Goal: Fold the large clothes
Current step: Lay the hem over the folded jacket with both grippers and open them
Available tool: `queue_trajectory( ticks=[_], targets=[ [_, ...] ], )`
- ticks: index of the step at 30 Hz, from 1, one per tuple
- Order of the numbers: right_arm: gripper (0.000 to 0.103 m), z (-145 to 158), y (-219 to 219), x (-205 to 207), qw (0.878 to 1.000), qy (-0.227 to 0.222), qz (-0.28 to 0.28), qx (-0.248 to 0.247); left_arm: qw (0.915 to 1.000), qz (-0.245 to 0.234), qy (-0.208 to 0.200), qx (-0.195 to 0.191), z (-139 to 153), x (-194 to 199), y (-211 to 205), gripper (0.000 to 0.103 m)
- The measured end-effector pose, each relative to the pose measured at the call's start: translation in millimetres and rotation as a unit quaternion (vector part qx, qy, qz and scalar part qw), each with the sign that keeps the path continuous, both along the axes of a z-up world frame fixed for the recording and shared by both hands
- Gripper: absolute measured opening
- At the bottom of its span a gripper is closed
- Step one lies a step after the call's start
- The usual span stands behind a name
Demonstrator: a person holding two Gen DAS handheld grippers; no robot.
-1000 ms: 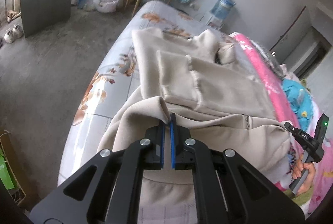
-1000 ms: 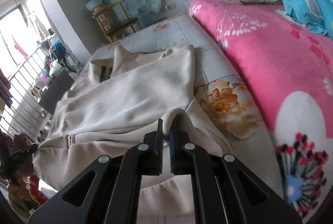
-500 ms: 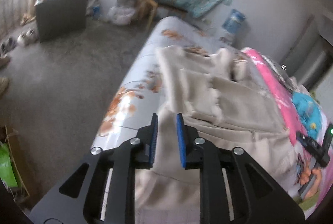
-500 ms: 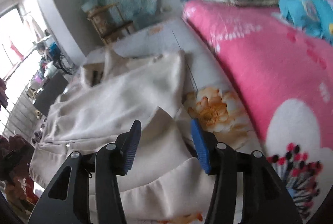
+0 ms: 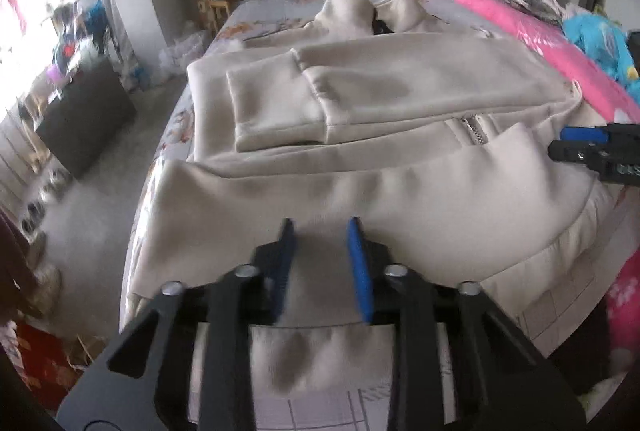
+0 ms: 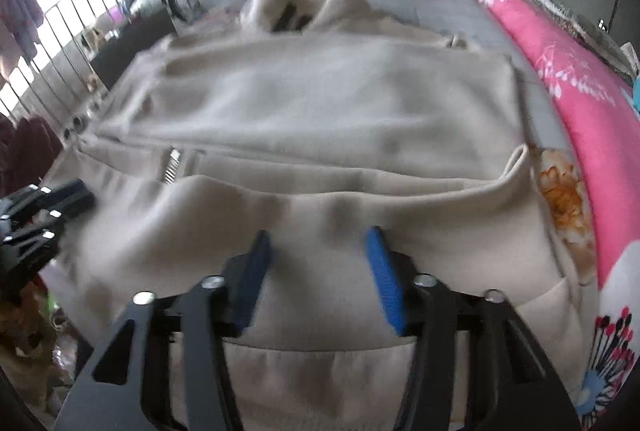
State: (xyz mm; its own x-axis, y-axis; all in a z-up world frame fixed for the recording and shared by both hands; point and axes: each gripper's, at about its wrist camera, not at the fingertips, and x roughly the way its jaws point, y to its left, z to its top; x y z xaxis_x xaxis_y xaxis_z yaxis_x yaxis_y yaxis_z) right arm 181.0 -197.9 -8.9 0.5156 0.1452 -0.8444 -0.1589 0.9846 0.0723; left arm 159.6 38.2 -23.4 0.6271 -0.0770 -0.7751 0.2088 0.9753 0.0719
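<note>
Your left hand-held gripper [image 5: 322,251] hangs over the near hem of the beige jacket [image 5: 400,103]. Its blue pads stand a modest gap apart and grip nothing; cloth lies below them, not between. The jaws have just been closing a little after letting go of the fabric.

Your right hand-held gripper [image 6: 320,263] sits over the same hem, further toward the pink side of the bed. Its pads stand wider apart than the left's, also holding nothing, and they too have just been closing somewhat after opening.

The jacket lies flat on the bed [image 5: 256,11], collar at the far end, hem nearest you. Both sleeves [image 5: 280,111] are folded in across the chest, cuffs toward the left edge of the bed. The bottom part is turned up in a loose roll across the width, and a silver zipper end [image 5: 474,129] shows just above that roll. In the right view the fold's corner [image 6: 520,159] stands up in a small curl beside the orange flower print [image 6: 564,199] on the sheet.

A pink blanket [image 6: 580,91] runs along the right side of the bed, just beside the jacket. The image is blurred, so fine fabric detail is unclear.
</note>
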Motion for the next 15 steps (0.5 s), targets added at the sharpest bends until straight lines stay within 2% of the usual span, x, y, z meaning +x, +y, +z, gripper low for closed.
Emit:
queue_trajectory(
  ticks=[1,3,5,8,12,14,15],
  targets=[
    [0.037,0,2,-1,1.0,-0.006,0.0,-0.012,0.9999,-0.002,-0.006,0.009,0,-4,-3,0.004],
    [0.018,0,3,-2,1.0,-0.005,-0.001,-0.02,0.9994,-0.004,-0.018,0.029,-1,-8,-7,0.002],
    [0.006,1,4,-2,1.0,-0.003,0.001,-0.02,0.9988,-0.006,-0.033,0.037,0,-12,-9,0.001],
    [0.003,9,3,-8,1.0,-0.018,-0.01,-0.022,0.9983,-0.003,-0.056,0.013,16,-18,-4,0.001],
    [0.003,59,1,-28,0.993,-0.108,-0.037,-0.006,0.9919,0.018,-0.125,-0.017,60,-30,10,0.001],
    [0.003,64,3,-29,0.991,-0.126,-0.043,-0.012,0.9905,0.023,-0.134,-0.018,63,-26,11,0.001],
    [0.003,60,4,-24,0.991,-0.123,-0.043,-0.017,0.9912,0.025,-0.13,-0.005,55,-18,8,0.001]
  ],
)
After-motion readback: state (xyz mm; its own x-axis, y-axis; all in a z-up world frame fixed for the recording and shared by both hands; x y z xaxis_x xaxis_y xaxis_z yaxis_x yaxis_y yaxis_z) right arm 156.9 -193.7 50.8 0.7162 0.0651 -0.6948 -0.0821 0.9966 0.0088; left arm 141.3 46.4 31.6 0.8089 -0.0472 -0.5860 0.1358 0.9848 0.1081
